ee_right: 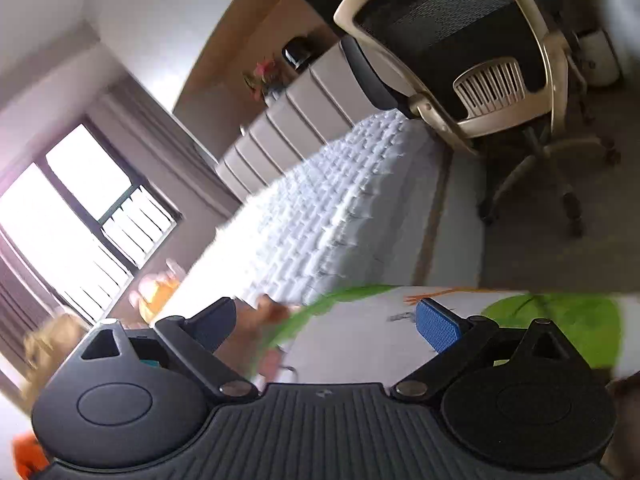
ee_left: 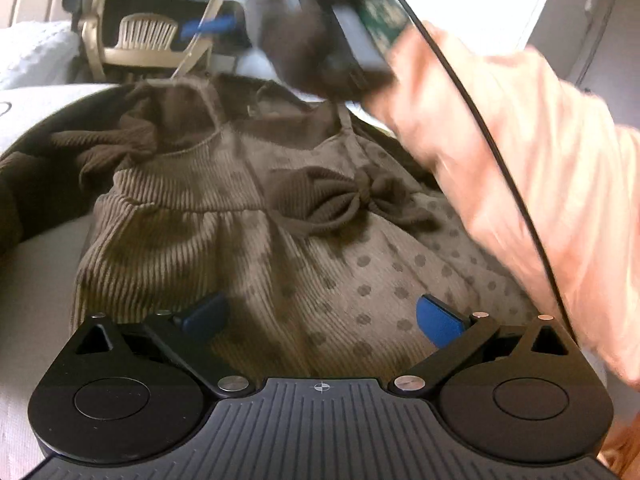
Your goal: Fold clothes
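A small brown ribbed dress (ee_left: 224, 240) with darker dots and a dark brown bow (ee_left: 344, 204) lies on a pale surface, its dark sleeves bunched at the upper left. My left gripper (ee_left: 320, 320) is open just above the skirt, blue pads (ee_left: 438, 320) wide apart, holding nothing. The right gripper's body (ee_left: 360, 40), held in a dark glove on a pink-sleeved arm (ee_left: 520, 168), hovers blurred above the dress's neckline. In the right wrist view my right gripper (ee_right: 332, 324) is open and empty, tilted, over a white cloth with green leaf prints (ee_right: 560, 320).
An office chair (ee_right: 472, 60) stands beyond the bed; it also shows in the left wrist view (ee_left: 148, 40). A white textured bedspread (ee_right: 328, 208) covers the bed. Grey drawers (ee_right: 288, 120) line the wall. A window (ee_right: 72, 216) is at the left. A black cable (ee_left: 480, 120) crosses the arm.
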`<state>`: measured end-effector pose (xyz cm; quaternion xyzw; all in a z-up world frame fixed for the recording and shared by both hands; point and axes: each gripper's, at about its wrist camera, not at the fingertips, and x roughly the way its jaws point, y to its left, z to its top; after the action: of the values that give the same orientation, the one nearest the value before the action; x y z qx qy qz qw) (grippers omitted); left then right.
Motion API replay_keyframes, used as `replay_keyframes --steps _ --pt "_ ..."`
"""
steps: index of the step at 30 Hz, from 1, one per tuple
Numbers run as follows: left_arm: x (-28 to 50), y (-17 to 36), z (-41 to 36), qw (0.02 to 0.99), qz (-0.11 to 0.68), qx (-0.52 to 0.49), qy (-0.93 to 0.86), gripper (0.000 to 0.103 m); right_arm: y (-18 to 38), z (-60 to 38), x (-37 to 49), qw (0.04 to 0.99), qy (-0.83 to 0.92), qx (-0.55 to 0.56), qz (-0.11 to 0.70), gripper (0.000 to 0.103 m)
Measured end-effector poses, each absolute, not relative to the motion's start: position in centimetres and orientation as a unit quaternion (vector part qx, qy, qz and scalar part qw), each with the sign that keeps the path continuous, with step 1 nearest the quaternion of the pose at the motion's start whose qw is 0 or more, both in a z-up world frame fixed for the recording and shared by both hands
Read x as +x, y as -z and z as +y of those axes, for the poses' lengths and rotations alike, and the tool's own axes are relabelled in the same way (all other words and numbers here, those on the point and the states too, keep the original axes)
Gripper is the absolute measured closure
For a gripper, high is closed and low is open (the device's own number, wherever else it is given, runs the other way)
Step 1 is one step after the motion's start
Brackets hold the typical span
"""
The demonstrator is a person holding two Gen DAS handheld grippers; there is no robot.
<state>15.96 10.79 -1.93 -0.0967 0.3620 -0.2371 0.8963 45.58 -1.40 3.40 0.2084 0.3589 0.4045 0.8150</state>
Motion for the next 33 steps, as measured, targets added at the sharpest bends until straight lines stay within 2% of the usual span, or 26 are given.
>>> replay_keyframes --steps 4,7,10,13,16,19,22,26,30,33 --pt "15.3 2.0 10.6 0.9 0.354 -0.088 0.237 0.0 -1.0 -2.0 44.6 0.819 -0.356 0.148 0.425 0.006" --pt "15.3 1.9 10.7 0.9 0.354 -0.09 0.238 0.0 1.9 -2.0 45.0 0.799 -0.34 0.166 0.468 0.006" --pt "15.1 1.9 10.6 0.901 0.353 -0.086 0.237 0.0 2.2 -1.6 46.3 0.81 -0.342 0.223 0.421 0.006" --pt "14.7 1.9 10.3 0.904 0.352 -0.075 0.232 0.0 1.9 -1.9 47.3 0.806 -0.332 0.253 0.419 0.006" --pt "14.2 1.9 9.9 0.907 0.351 -0.061 0.226 0.0 1.9 -0.9 45.6 0.813 -0.34 0.151 0.448 0.006" --pt "14.1 1.9 9.7 0.908 0.35 -0.056 0.224 0.0 1.7 -1.8 42.7 0.827 -0.344 0.112 0.43 0.006" --pt "14.1 1.9 9.5 0.908 0.351 -0.054 0.224 0.0 1.7 -1.9 41.0 0.815 -0.376 0.123 0.424 0.006" --pt "14.2 1.8 9.2 0.908 0.352 -0.05 0.22 0.0 3.4 -0.1 41.5 0.757 -0.411 0.184 0.473 0.006" --pt "13.7 1.8 8.9 0.91 0.353 -0.044 0.213 0.0 -0.1 -1.1 41.5 0.84 -0.365 0.161 0.368 0.008" --pt "13.3 1.8 8.9 0.91 0.354 -0.037 0.214 0.0 -3.7 -5.9 40.6 0.854 -0.348 0.145 0.358 0.008"
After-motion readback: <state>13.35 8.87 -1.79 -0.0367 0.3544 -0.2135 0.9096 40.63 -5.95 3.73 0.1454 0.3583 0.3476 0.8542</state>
